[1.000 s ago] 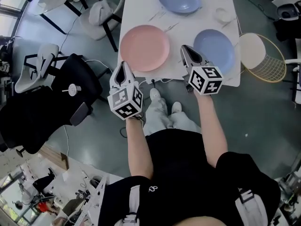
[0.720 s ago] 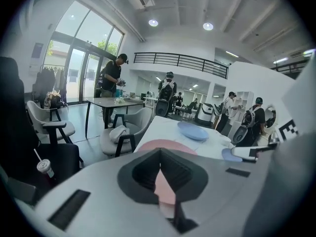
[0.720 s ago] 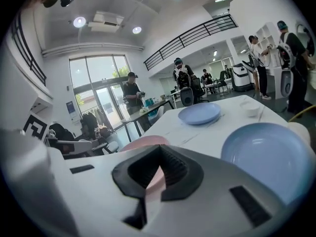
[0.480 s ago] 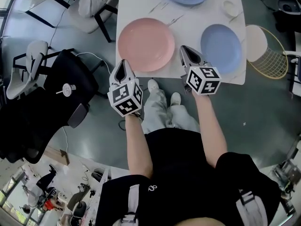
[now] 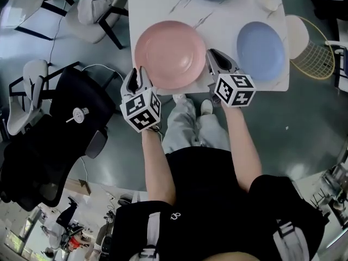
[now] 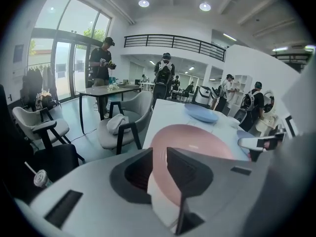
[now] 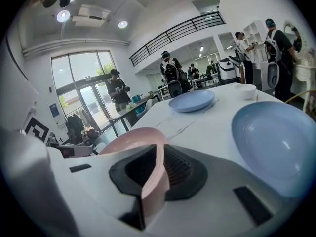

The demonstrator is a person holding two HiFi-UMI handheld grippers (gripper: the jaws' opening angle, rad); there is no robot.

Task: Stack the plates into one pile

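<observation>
The pink plate (image 5: 169,54) lies on the bench (image 5: 228,12) between both tools. The left hand-held gripper (image 5: 141,74) is at its near-left rim and the right hand-held gripper (image 5: 213,54) at its near-right rim. Both jaws have just been opening, with the rim in each gap, unpinched. The near blue plate (image 5: 261,43) lies rightward, closer to the right hand.

No text, label, brand or number can be read.

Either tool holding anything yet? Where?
Nothing held yet. Left tool and right tool have just been opening their jaws; each straddles the near rim of the pink plate, unclamped.
</observation>
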